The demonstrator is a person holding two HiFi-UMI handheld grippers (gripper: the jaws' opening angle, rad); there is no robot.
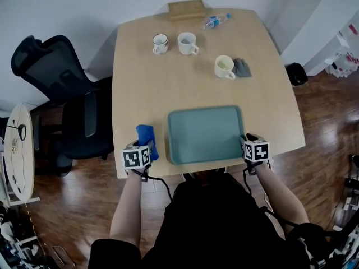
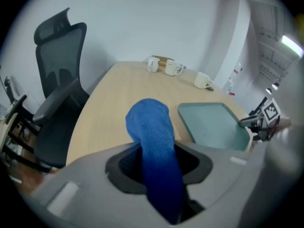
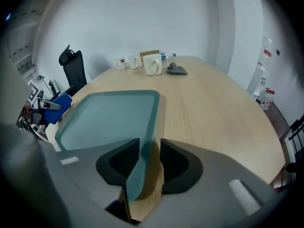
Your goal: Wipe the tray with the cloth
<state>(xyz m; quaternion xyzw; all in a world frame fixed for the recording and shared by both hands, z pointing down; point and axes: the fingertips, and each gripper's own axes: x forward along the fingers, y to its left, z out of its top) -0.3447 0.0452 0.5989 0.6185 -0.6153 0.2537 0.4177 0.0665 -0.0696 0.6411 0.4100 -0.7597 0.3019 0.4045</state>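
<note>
The teal tray (image 1: pixel 205 133) lies near the front edge of the wooden table (image 1: pixel 140 88), empty. A blue cloth (image 1: pixel 146 133) sits just left of the tray. My left gripper (image 1: pixel 145 144) is shut on the cloth, and in the left gripper view the cloth (image 2: pixel 152 127) fills the gap between the jaws and pokes out ahead of them. My right gripper (image 1: pixel 247 140) is at the tray's right front corner. In the right gripper view the tray (image 3: pixel 109 118) has its rim between the open jaws of my right gripper (image 3: pixel 150 148), with a sliver of table showing beside the rim.
At the far end of the table stand three mugs (image 1: pixel 160 43) (image 1: pixel 187 43) (image 1: pixel 224 66), a grey rag (image 1: pixel 242 67), a plastic bottle (image 1: pixel 216 21) and a wooden box (image 1: pixel 187 9). A black office chair (image 1: pixel 56 77) stands to the left of the table.
</note>
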